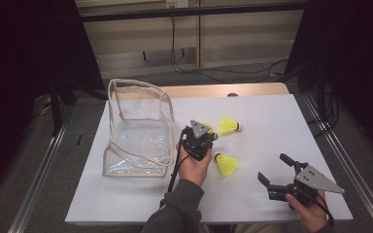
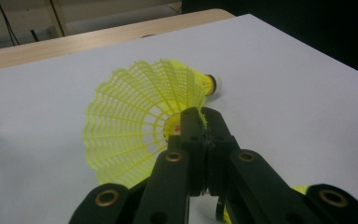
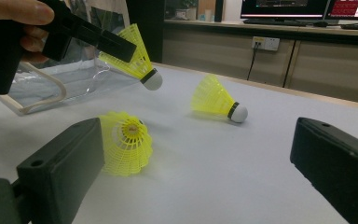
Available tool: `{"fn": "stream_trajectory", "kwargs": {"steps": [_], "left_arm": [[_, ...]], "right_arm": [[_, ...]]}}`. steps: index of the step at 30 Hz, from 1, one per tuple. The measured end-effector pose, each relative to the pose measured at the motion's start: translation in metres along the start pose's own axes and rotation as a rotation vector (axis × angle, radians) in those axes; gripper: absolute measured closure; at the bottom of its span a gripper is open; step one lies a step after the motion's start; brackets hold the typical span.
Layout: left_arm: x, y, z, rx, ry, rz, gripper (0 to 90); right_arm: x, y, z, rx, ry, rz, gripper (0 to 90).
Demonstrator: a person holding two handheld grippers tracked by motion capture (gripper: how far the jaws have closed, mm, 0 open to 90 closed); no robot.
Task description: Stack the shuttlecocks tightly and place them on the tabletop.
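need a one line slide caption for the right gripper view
Left gripper lifts a yellow shuttlecock by its skirt near the clear bag, two more lying on the table.

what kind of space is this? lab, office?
Likely a lab or recording bench: a white-topped table flanked by metal rails, computer monitors on a counter behind, and loose cables running down the back wall.

Yellow plastic shuttlecock [image 3: 133,58] with white cork tip, pinched by the edge of its mesh skirt between the shut jaws of the left gripper [image 1: 205,132]. Hung clear above the white table, tilted, cork lowest and pointing away from the clear bag. Seen from the left gripper view as a fanned yellow lattice [image 2: 140,116], cork at the far end.
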State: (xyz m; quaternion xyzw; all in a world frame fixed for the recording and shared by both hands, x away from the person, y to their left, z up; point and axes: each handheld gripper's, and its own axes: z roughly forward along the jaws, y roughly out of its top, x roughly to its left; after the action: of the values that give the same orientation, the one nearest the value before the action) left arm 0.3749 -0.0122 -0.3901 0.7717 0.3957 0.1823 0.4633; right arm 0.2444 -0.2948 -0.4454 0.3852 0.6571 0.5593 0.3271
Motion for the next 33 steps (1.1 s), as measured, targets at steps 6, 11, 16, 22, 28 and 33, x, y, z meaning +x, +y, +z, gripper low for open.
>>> {"fn": "stream_trajectory", "kwargs": {"steps": [6,11,16,22,28,33], "left_arm": [[0.002,0.001,0.008,0.017,0.014,-0.013,88.6],[0.007,0.001,0.014,0.032,0.030,-0.036,88.6],[0.009,0.001,0.019,0.040,0.045,-0.047,88.6],[0.012,0.002,0.023,0.055,0.065,-0.044,88.4],[0.017,0.001,0.027,0.068,0.097,-0.054,88.3],[0.020,0.000,0.029,0.073,0.105,-0.055,88.2]], "right_arm": [[0.000,0.000,0.000,-0.003,0.003,0.002,2.2],[0.000,0.000,0.000,-0.003,0.004,0.002,2.2],[0.000,0.000,0.000,-0.003,0.005,0.003,2.2],[0.000,0.000,0.000,-0.002,0.004,0.000,2.2],[0.000,0.000,0.000,-0.003,0.005,0.002,2.2],[0.000,0.000,0.000,-0.002,0.007,0.003,2.2]]}}
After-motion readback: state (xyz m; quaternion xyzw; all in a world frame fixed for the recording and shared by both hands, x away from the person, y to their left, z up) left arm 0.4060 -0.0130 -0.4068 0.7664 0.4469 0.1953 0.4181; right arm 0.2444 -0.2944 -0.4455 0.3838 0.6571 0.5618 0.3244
